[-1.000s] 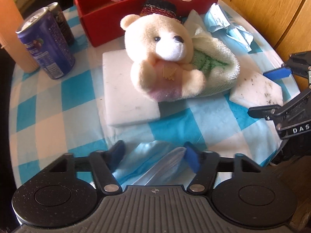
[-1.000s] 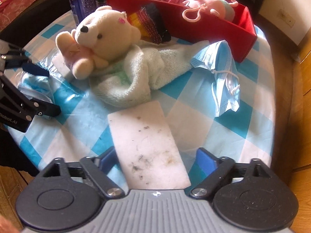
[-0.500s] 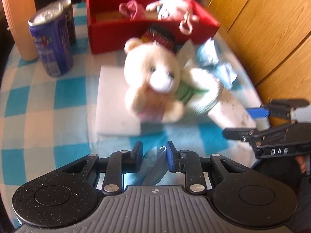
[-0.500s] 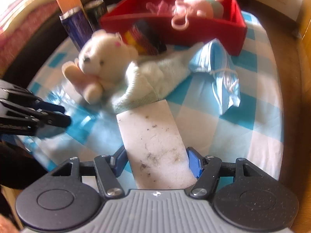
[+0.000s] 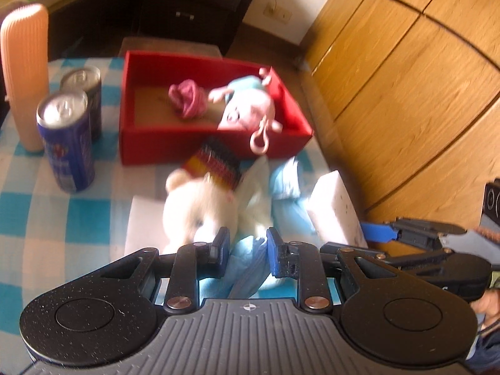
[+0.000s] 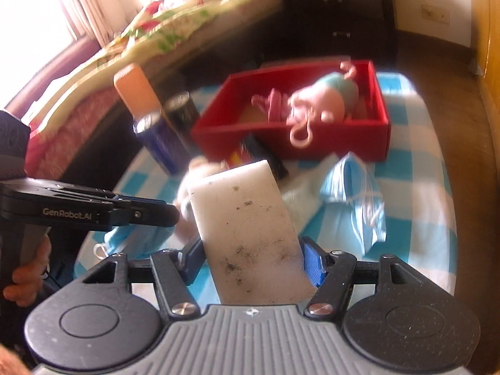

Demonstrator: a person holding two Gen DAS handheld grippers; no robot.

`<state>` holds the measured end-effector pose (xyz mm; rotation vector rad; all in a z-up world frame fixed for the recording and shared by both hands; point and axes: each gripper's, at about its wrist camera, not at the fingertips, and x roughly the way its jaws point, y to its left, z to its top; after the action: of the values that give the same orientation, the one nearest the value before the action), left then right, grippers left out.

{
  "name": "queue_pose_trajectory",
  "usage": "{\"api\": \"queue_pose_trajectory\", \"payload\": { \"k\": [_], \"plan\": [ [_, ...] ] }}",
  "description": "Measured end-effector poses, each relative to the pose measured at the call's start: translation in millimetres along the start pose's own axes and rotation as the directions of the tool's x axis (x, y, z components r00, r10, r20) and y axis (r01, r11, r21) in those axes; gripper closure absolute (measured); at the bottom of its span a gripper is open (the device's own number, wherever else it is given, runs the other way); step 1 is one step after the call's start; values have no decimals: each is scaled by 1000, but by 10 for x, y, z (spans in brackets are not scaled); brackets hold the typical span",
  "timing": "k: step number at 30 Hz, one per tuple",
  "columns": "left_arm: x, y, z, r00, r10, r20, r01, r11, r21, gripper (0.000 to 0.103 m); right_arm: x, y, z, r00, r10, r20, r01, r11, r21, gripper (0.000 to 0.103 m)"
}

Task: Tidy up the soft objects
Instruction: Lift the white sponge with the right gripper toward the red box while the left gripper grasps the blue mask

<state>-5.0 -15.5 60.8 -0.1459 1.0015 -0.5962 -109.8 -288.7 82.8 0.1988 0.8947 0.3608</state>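
My left gripper (image 5: 246,251) is shut on a light blue face mask (image 5: 247,270), held above the checked table. My right gripper (image 6: 251,261) is shut on a dirty white sponge (image 6: 250,234), lifted and tilted; it also shows in the left wrist view (image 5: 334,209). A red box (image 5: 206,142) at the back holds a pink plush (image 5: 247,109) and a pink scrunchie (image 5: 187,98). A cream teddy bear (image 5: 200,209) with a striped hat lies on a white towel (image 5: 254,200) and a second white sponge (image 5: 140,222).
Two drink cans (image 5: 67,134) and an orange ribbed bottle (image 5: 23,68) stand at the left of the checked tablecloth (image 5: 62,218). Another blue mask (image 6: 359,200) lies at the right. A wooden cabinet (image 5: 406,93) stands close on the right.
Both grippers have risen from the table, the left with the blue mask, the right with the dirty sponge. The views now look down into the red box.
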Motion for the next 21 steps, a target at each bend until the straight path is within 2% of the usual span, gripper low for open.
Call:
{"api": "queue_pose_trajectory", "payload": {
  "k": [5, 11, 18, 21],
  "plan": [
    [-76, -49, 321, 997, -19, 70, 20, 1000, -9, 78, -61, -47, 225, 998, -3, 64, 2, 1000, 22, 61],
    [-90, -30, 660, 986, -42, 161, 48, 998, -33, 78, -78, -107, 538, 990, -10, 138, 3, 999, 54, 61],
    [-16, -15, 963, 975, -18, 223, 27, 999, -38, 78, 5, -176, 874, 979, -35, 203, 20, 997, 78, 61],
    [69, -25, 1117, 971, 17, 240, -10, 999, -30, 78, 96, -212, 1021, 975, -54, 216, 37, 996, 83, 61]
  ]
}}
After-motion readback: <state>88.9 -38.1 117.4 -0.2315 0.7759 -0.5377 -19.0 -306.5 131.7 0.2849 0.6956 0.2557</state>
